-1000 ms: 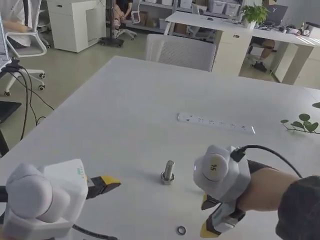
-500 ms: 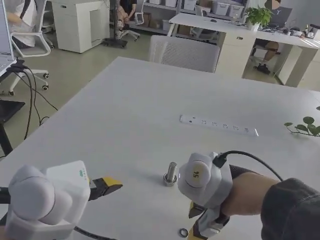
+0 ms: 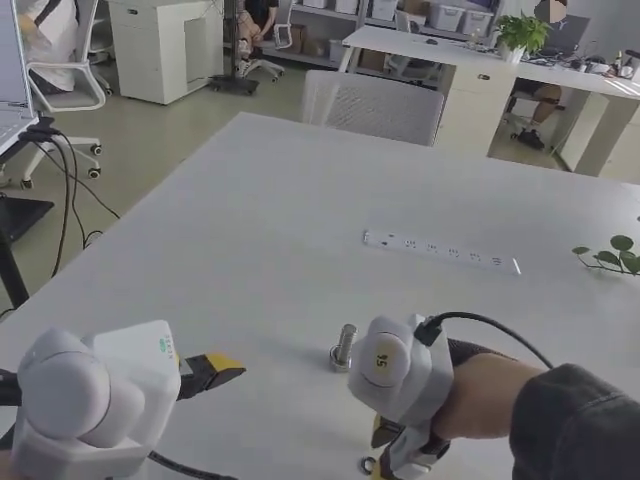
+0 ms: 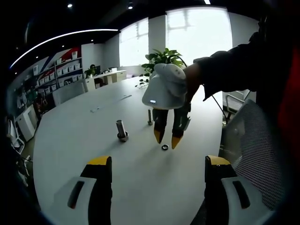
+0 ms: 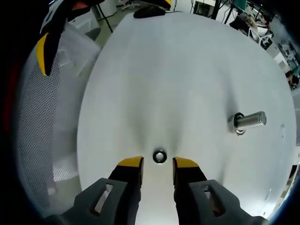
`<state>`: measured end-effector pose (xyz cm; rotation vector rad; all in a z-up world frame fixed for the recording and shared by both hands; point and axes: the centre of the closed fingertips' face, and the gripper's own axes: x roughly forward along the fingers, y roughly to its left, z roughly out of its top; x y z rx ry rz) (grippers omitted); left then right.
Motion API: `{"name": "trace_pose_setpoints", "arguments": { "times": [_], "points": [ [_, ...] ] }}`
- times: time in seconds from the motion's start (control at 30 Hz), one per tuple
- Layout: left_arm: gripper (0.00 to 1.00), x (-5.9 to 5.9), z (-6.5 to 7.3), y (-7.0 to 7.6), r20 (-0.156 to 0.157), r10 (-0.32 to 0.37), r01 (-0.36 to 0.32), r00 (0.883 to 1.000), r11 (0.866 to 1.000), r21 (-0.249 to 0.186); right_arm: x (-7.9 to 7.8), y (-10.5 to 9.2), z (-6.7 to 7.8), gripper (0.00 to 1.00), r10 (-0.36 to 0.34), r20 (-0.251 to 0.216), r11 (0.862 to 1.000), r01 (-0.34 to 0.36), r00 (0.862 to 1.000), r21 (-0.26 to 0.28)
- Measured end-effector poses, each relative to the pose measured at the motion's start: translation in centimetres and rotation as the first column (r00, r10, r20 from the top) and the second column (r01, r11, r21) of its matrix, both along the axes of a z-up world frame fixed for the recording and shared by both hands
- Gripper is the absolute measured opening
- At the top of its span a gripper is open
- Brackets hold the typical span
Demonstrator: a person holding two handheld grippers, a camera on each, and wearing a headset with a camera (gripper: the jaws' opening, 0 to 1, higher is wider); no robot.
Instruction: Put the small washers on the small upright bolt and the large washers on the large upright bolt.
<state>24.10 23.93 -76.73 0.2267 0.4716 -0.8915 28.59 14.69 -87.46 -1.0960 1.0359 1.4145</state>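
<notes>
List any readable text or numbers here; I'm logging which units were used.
"15": yellow round sticker on the right gripper.
Green mark on the left gripper: too small to read.
Marks on the power strip: too small to read.

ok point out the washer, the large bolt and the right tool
washer [image 5: 160,156], right gripper view, its centre
large bolt [image 4: 122,126], left gripper view, its shaft
right tool [image 4: 166,140], left gripper view, midway between its tips
</notes>
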Motion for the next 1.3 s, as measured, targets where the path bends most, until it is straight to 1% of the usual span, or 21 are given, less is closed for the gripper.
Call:
{"name": "trace_pose_setpoints", "arguments": {
  "times": [0.17, 0.23, 0.37, 0.43, 0.67, 0.93, 1.3],
  "points": [
    [0.81, 0.01, -0.04, 0.10, -0.001, 0.003, -0.003, 1.000, 1.000, -0.002, -0.03, 0.08, -0.32, 0.25, 0.005, -0.001, 1.000, -0.005, 1.000, -0.008],
    [0.81, 0.03, 0.02, 0.11, 0.000, 0.005, -0.005, 1.000, 1.000, -0.007, 0.05, 0.06, -0.30, 0.24, 0.010, 0.004, 1.000, -0.010, 1.000, -0.011],
    [0.81, 0.06, -0.01, 0.13, 0.000, 0.005, -0.005, 1.000, 1.000, -0.007, 0.06, 0.07, -0.29, 0.24, 0.014, 0.007, 1.000, -0.014, 1.000, -0.013],
    [0.82, 0.08, -0.01, 0.13, 0.000, 0.005, -0.005, 1.000, 1.000, -0.006, -0.08, 0.06, -0.30, 0.22, 0.017, 0.003, 1.000, -0.017, 1.000, -0.017],
    [0.82, 0.15, 0.02, 0.15, 0.000, 0.006, -0.006, 1.000, 1.000, -0.010, 0.16, 0.19, -0.34, 0.19, 0.029, 0.019, 0.999, -0.029, 0.999, -0.019],
    [0.83, 0.32, 0.04, 0.27, 0.004, 0.009, -0.009, 1.000, 1.000, -0.012, 0.34, 0.18, -0.40, 0.17, 0.043, 0.029, 0.999, -0.043, 0.999, -0.025],
    [0.84, 0.31, -0.04, 0.29, 0.002, 0.009, -0.009, 1.000, 1.000, -0.012, 0.49, 0.19, -0.46, 0.15, 0.050, 0.039, 0.998, -0.049, 0.998, -0.027]
  ]
}}
